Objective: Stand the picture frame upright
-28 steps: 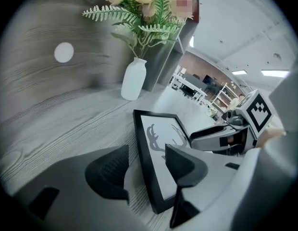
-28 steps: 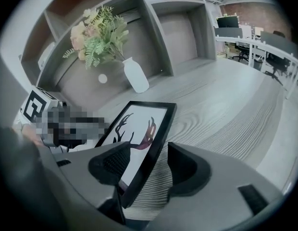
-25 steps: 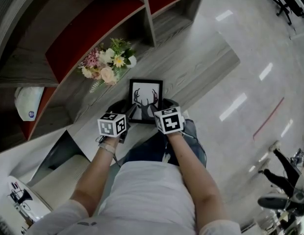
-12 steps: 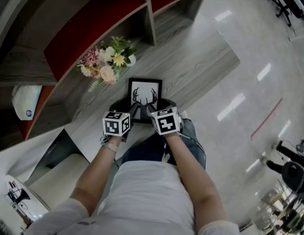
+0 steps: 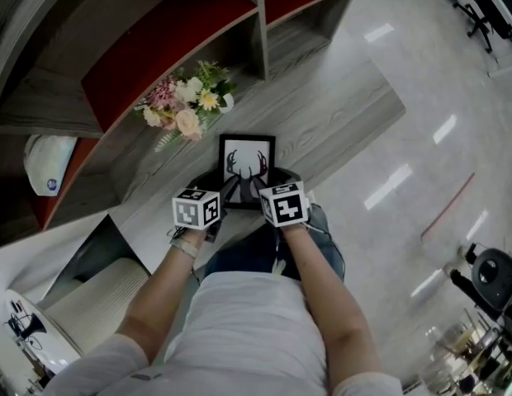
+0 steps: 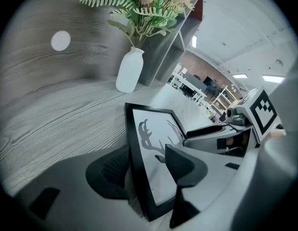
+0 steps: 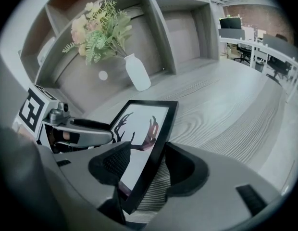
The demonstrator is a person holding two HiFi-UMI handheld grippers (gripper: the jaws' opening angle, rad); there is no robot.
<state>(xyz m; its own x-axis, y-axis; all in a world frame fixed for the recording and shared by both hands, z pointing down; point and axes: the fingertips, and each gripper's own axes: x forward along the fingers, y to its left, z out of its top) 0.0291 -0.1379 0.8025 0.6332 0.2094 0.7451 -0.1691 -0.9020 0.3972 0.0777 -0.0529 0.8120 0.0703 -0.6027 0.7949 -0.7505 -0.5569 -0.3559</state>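
Observation:
A black picture frame (image 5: 247, 162) with an antler print rests on the grey wood counter (image 5: 330, 106), just in front of me. In both gripper views it is tilted, its far edge raised. My left gripper (image 5: 225, 191) holds the frame's near left corner. In the left gripper view the frame (image 6: 151, 148) stands between the jaws of that gripper (image 6: 145, 173). My right gripper (image 5: 268, 186) holds the near right corner. There the frame's edge (image 7: 161, 129) passes between the jaws of that gripper (image 7: 151, 170).
A white vase of flowers (image 5: 190, 106) stands just beyond the frame's far left. Shelf compartments with red backs and a grey divider (image 5: 258, 31) rise behind it. A white cap (image 5: 48, 165) lies in a compartment at the left. The counter's edge runs along the right.
The left gripper has shifted slightly right, toward the frame's corner. The frame and the right gripper have barely moved.

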